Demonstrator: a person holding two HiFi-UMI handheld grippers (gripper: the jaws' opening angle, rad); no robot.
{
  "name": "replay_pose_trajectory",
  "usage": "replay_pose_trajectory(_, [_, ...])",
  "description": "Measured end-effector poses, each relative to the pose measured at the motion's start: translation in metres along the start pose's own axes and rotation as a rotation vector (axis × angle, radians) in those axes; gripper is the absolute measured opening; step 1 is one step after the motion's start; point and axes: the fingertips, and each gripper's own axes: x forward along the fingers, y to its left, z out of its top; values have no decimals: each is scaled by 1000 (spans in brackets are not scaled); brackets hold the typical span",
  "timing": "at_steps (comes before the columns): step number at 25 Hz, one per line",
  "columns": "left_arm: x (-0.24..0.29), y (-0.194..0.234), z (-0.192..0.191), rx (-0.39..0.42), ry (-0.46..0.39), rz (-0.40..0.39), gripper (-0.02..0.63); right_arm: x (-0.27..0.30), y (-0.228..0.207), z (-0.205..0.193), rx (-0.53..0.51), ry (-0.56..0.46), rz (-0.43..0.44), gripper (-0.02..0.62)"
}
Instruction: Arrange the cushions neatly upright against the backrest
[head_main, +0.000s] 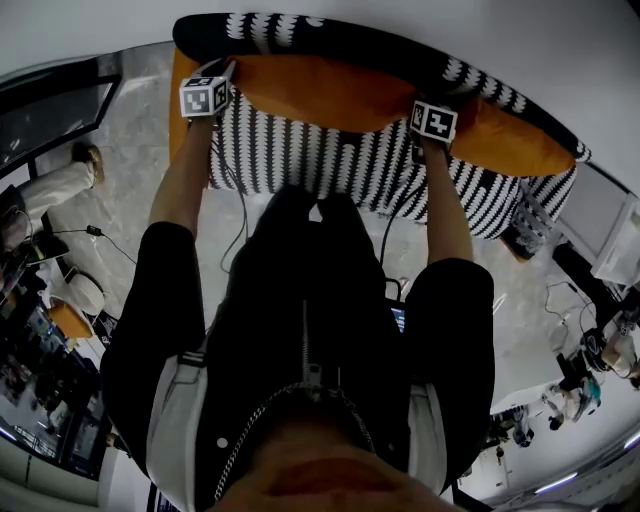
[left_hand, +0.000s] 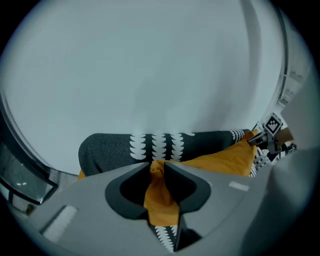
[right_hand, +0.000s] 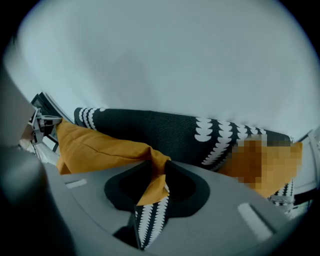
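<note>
Your left gripper (left_hand: 157, 167) and right gripper (right_hand: 158, 166) each clamp one end of the orange cushion (head_main: 330, 92), which lies along the sofa's black-and-white patterned backrest (head_main: 290, 25).

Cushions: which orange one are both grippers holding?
The left cushion, along the backrest: the left gripper and right gripper each pinch an end of it. The right cushion lies free at the sofa's end.

The person's torso (head_main: 310, 330) hides part of the sofa's (head_main: 300, 150) front edge. Floor clutter (head_main: 40, 370) at the left is too small to identify.
</note>
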Motion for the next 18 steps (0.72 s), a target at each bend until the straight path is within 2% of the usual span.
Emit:
replay_pose_trajectory(2, [-4,-1,7,0,-34,4,141,-7,-8,9,43,-76,-35,139])
replay_pose_trajectory(3, [-8,0,12,4,-58,7,155,-14,-10,15,61,-123,-55,149])
replay_pose_trajectory(6, [-23,0,18,12,-112,13,155,-34,-10,23,83,-216,-81,136])
replay_pose_trajectory(11, [-51,-21,3,-8,-166,-3,150,-67,5,0,102,-290,-75,91])
replay_pose_trajectory(15, [-85,-55,-9,-38,-236,-27,81,-110,17,-28,187,-388,-46,33])
replay_pose_trajectory(16, [-94,-66,-10,-36,-256,-33,64,-122,19,-33,194,-408,-44,10])
replay_pose_trajectory(18, [-113,-92,-14,-27,-297,-48,29,-145,23,-47,191,-437,-34,3])
